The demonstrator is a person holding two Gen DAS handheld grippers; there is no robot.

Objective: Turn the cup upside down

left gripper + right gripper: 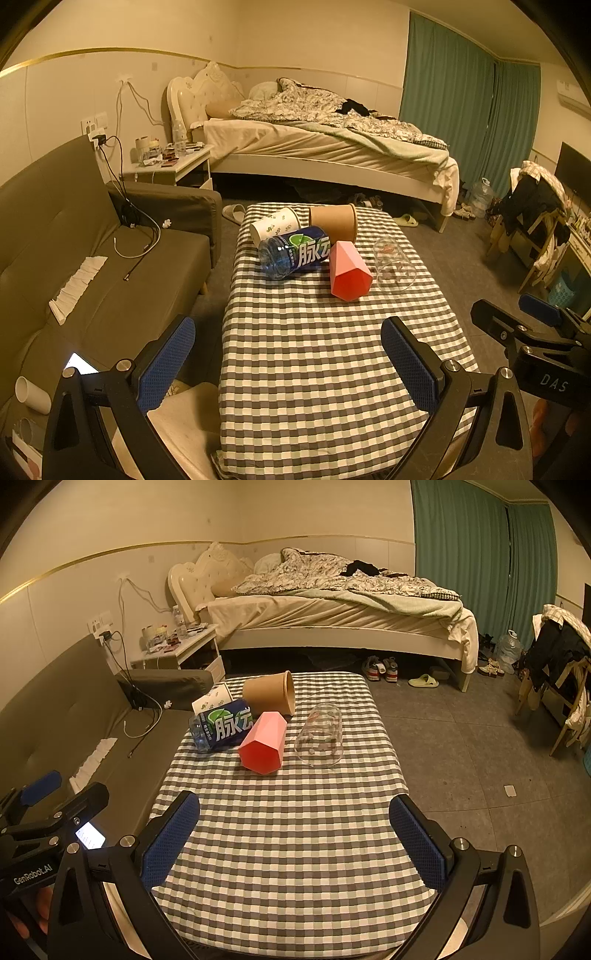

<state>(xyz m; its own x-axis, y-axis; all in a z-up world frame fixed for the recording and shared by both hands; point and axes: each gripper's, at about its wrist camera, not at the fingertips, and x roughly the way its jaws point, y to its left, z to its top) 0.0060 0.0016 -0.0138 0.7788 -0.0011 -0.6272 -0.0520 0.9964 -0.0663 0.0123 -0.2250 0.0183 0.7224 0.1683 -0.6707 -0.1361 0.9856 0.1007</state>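
Note:
Several cups lie on their sides at the far end of a checkered table (332,369) (295,849): a pink faceted cup (349,271) (263,743), a clear glass cup (394,266) (322,734), a brown paper cup (334,222) (270,696) and a white patterned paper cup (275,225) (212,700). A blue plastic bottle (293,252) (223,724) lies among them. My left gripper (288,360) is open and empty over the near table end. My right gripper (295,842) is open and empty, also near the front edge, well short of the cups.
A grey sofa (92,258) (55,716) runs along the table's left side with cables and a folded cloth on it. A bed (314,147) (332,616) stands behind the table. A nightstand (170,166) is at back left. Chairs with clothes (535,214) stand right.

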